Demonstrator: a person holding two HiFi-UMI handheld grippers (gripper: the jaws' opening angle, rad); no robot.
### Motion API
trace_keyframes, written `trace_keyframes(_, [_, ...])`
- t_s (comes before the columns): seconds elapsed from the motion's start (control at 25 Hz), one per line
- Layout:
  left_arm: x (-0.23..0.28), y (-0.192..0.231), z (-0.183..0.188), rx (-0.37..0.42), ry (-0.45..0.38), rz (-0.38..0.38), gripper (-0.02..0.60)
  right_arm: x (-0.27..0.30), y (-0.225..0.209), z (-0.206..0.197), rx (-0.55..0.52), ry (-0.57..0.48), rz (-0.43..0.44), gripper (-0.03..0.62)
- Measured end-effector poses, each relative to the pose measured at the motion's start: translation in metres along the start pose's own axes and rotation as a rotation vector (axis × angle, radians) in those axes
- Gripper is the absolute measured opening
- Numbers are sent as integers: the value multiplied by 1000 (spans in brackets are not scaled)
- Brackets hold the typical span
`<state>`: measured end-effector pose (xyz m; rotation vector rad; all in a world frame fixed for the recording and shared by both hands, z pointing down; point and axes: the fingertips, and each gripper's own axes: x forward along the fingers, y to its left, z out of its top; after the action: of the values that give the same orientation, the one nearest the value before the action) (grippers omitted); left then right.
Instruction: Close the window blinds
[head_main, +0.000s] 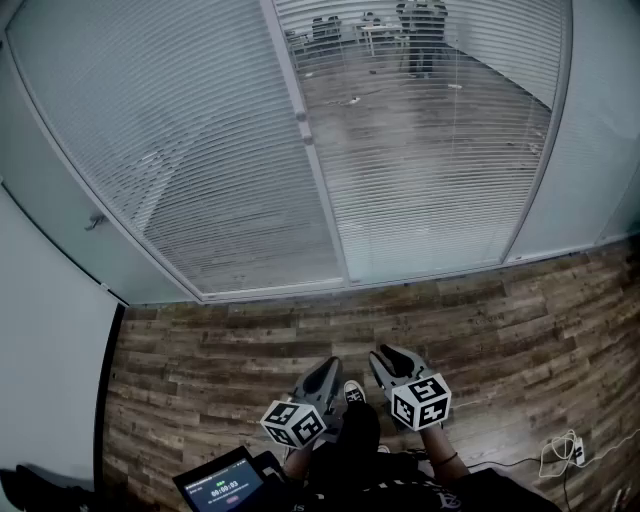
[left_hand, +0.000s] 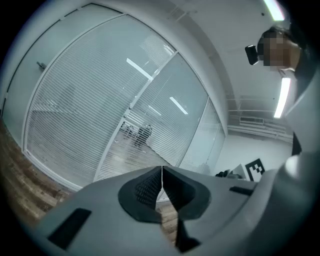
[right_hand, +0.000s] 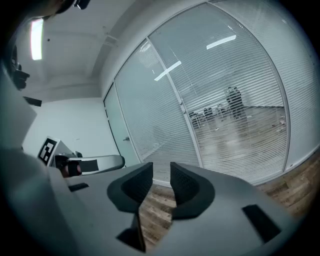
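Note:
Slatted window blinds hang behind two glass panels split by a white upright post (head_main: 318, 190). The left blind (head_main: 170, 150) looks dense and nearly opaque. The right blind (head_main: 430, 150) has its slats turned open, so a room with desks shows through. Two small knobs (head_main: 304, 124) sit on the post. Both grippers hang low over the wooden floor, well short of the glass. My left gripper (head_main: 327, 369) (left_hand: 162, 171) is shut with nothing between its pads. My right gripper (head_main: 391, 357) (right_hand: 161, 169) is open by a narrow gap and empty.
A glass door with a handle (head_main: 95, 221) stands at the left beside a white wall. A tablet screen (head_main: 225, 487) glows at the bottom left. A cable and plug (head_main: 562, 452) lie on the floor at the bottom right. A shoe (head_main: 354, 391) shows between the grippers.

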<state>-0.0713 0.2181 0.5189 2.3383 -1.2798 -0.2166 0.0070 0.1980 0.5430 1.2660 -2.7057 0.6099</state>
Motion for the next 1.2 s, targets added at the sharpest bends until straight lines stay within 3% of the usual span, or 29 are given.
trace_keyframes(0.2, [47,44,16,-35,12,8,8,53,-27,19,-15,31,3,118])
trace_keyframes(0.6, [146,157,108,-47,-2,-27,9,199,-60,103,-33,-17,-13,118])
trace_keyframes(0.92, [206,201,119,-101,30,-45,9,257,-103,121,-42,47,-52,119])
trace_keyframes(1.2, [265,239,144,-111,6,8,9,310,-146,136,-24,81,-16,119])
